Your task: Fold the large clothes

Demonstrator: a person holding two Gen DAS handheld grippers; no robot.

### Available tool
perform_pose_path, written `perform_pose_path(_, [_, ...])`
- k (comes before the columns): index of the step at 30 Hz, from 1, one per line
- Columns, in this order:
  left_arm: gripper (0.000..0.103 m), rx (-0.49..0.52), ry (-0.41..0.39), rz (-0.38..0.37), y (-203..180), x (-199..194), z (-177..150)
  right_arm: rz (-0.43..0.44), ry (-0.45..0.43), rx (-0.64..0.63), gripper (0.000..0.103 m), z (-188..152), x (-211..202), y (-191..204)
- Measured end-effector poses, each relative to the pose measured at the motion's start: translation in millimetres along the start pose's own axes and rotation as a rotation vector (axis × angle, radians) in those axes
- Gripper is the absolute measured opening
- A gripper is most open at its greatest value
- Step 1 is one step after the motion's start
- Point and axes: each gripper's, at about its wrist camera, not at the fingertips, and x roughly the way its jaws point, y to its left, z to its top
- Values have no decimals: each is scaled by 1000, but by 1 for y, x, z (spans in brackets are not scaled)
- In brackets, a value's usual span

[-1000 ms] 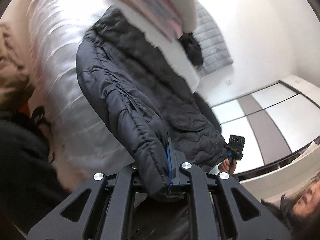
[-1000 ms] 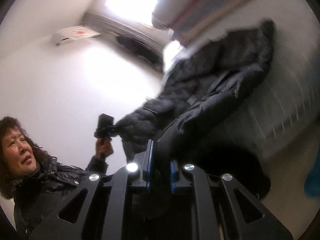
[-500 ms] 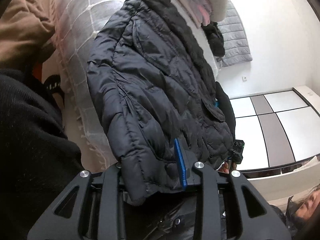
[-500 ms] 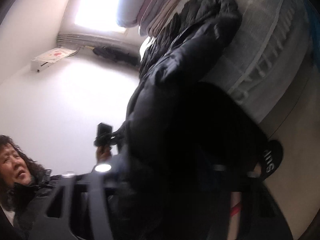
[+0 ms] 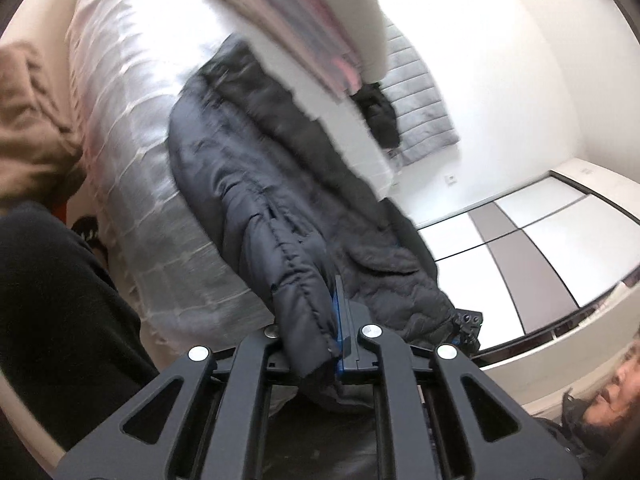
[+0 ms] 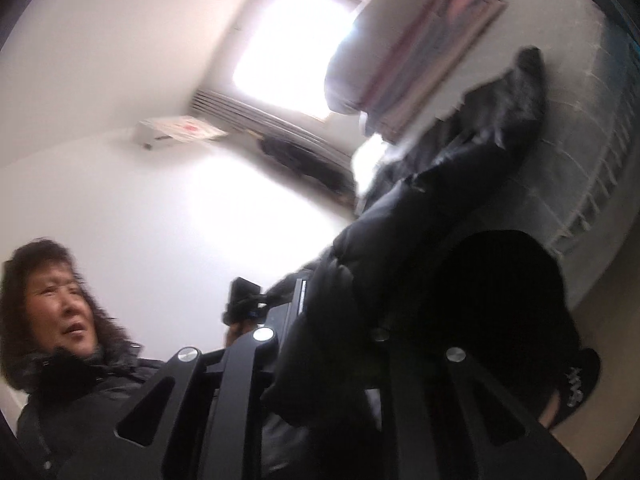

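A dark quilted jacket (image 5: pixel 256 184) lies stretched across a bed (image 5: pixel 132 128) covered in a pale grey checked spread, its far end reaching towards a stack of folded pink and beige bedding (image 5: pixel 304 28) under a white pillow. The left tongs (image 5: pixel 340 332) are clamped on the jacket's near hem, blue pads pressing the padded fabric. The right tongs (image 6: pixel 320 320) are closing with jacket fabric bunched between them; the cloth hides most of the far finger. A brown garment (image 5: pixel 28 120) sits at the bed's left edge. Beyond the bed, a grey quilted panel (image 5: pixel 420 116) hangs on a white wall, beside a wardrobe (image 5: pixel 532 240) with white and grey doors. The right view shows a bright window (image 6: pixel 292 52) and a wall-mounted air conditioner (image 6: pixel 180 130). A person (image 6: pixel 60 360) in a dark coat stands nearby.
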Motion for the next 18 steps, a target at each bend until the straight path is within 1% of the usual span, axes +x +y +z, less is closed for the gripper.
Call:
perform_pose_path(2, [7,3,-19,-10,-5,-10,2,28,-28,10,16,-2,-4,2])
perform_pose_path(5, [7,-21,-39,-9,1,-14,13,64,-73,46,16,1,-8,-10])
perform_pose_path(8, [7,-53,-55,-23,10,-7,36,100,-118,65,16,19,-5,-21])
perform_pose_path(11, [7,-29,-79,-51,2,6,72,108,-148,56,15,54,8,-28])
perform_pose_path(13, [7,-4,-97,-75,-7,18,106,108,-177,54,16,84,18,-37])
perform_pose_path(14, [7,1,-107,-86,-9,29,128,106,-191,61,16,99,23,-43])
perform_pose_path(15, [7,4,-112,-93,-10,37,143,98,-214,75,16,122,30,-54])
perform_pose_path(17, [7,-4,-119,-105,-8,59,180,75,-236,111,16,153,42,-71])
perform_pose_path(18, [7,-21,-121,-110,-3,76,203,48,-248,137,16,174,51,-86])
